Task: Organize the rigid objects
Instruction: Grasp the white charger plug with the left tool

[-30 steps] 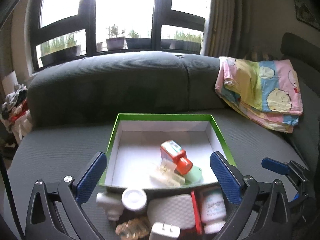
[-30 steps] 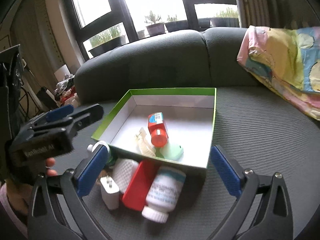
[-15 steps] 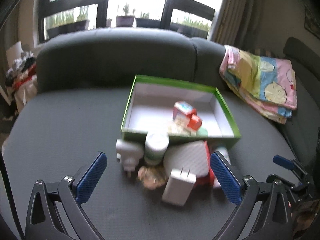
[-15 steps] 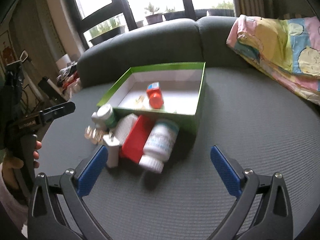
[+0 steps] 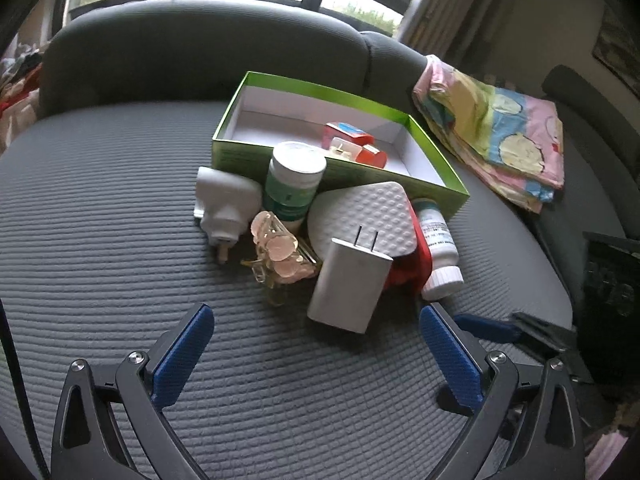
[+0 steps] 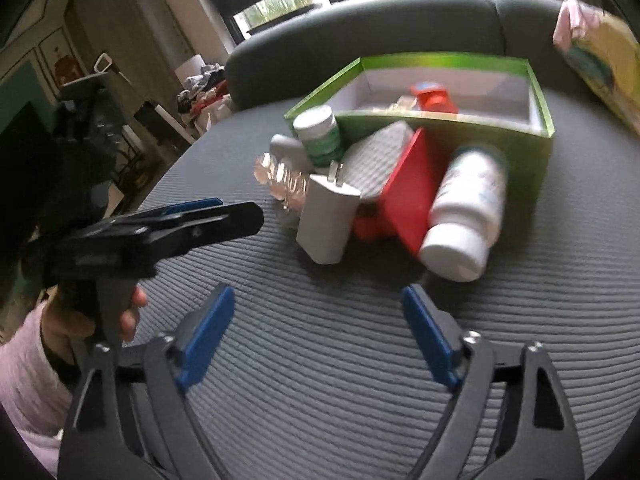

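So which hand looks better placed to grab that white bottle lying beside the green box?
Probably the right. The right claw is open, with the white bottle just ahead of its right finger. From the left claw, the charger is nearer.

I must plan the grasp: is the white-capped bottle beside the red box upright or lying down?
Lying down. The white-capped bottle rests on its side on the sofa cushion, cap toward the camera.
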A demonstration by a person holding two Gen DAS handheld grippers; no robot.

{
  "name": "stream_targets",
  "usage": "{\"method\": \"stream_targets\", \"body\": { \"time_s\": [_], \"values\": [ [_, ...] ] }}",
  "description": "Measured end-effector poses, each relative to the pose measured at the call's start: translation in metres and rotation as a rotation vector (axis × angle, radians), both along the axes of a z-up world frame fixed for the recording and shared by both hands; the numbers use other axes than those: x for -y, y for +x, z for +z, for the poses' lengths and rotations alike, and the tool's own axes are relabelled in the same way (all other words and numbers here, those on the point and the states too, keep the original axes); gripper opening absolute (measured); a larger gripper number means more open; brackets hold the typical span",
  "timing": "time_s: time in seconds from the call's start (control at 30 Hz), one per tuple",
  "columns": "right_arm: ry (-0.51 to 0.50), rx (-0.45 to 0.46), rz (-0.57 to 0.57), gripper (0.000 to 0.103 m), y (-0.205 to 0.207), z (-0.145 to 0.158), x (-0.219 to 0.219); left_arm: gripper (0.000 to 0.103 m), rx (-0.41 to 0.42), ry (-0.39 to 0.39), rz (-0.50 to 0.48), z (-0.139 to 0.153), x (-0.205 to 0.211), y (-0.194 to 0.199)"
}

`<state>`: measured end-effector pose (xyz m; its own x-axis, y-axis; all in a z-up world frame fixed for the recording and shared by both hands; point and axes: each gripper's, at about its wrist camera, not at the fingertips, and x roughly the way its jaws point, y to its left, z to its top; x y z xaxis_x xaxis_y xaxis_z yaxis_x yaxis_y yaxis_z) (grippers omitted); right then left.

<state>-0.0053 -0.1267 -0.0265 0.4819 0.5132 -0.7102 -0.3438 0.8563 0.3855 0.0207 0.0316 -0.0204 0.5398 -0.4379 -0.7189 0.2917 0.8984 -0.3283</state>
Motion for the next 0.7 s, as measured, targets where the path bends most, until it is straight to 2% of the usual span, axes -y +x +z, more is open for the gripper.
{"method": "stream_targets", "body": {
  "time_s": [0.13,0.33,0.4,0.5,0.7],
  "values": [
    [0.021,-0.016,-0.010,0.077,0.010,-0.013,-0.006,0.102,0.009,-0.028,-0.027,-0.007,0.000,0.001],
    [0.029,-0.040,-0.017,0.062,0.027,-0.028,-0.015,0.102,0.010,-0.095,-0.058,-0.017,0.001,0.011],
    [0.028,-0.043,-0.011,0.061,0.032,-0.032,-0.018,0.102,0.026,-0.105,-0.068,-0.017,0.002,0.013],
    [0.033,-0.037,-0.010,0.059,0.038,-0.034,-0.021,0.089,0.030,-0.142,-0.093,-0.018,0.002,0.017],
    [0.057,-0.038,-0.006,0.056,0.049,-0.036,-0.025,0.087,0.029,-0.187,-0.132,-0.023,0.004,0.022]
  ]
}}
